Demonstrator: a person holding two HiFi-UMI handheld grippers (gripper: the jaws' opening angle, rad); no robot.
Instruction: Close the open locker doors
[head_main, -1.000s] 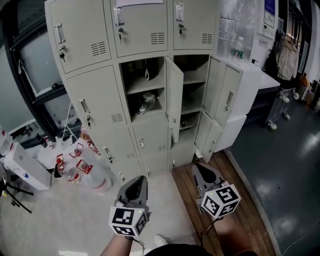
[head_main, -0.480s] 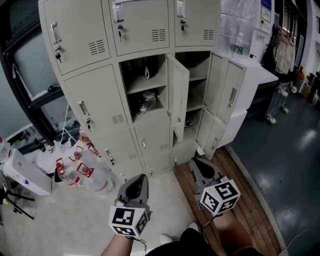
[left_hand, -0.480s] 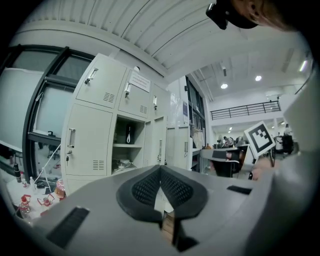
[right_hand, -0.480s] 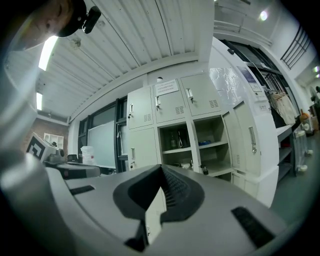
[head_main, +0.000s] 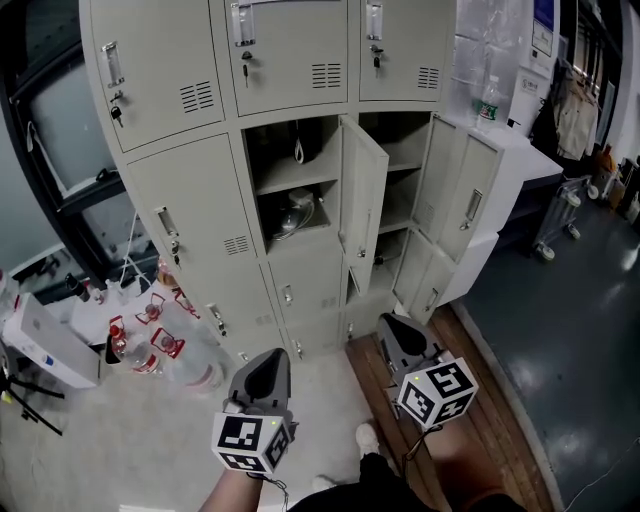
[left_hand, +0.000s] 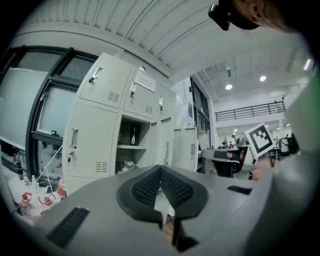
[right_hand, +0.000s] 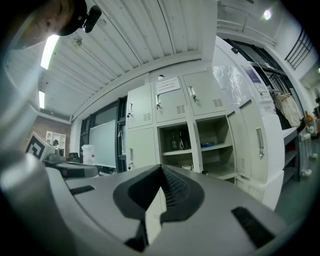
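Both grippers moved nearer the locker bank (head_main: 190, 190) than a second ago; a shoe (head_main: 367, 437) now shows between them. Left gripper (head_main: 270, 362) and right gripper (head_main: 393, 328): jaws pressed together, nothing held. Middle open door (head_main: 362, 205) stands ahead between the tips, well apart. Right open door (head_main: 470, 200) is ahead-right of the right gripper. Bottles (head_main: 150, 340) lie left of the left gripper.

Pale beige lockers (head_main: 190, 215), dark blue-grey floor (head_main: 565, 330)

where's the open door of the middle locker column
In the head view, the open middle door stands just right of centre, swung outward between its shelved compartment and the right column's open doors.
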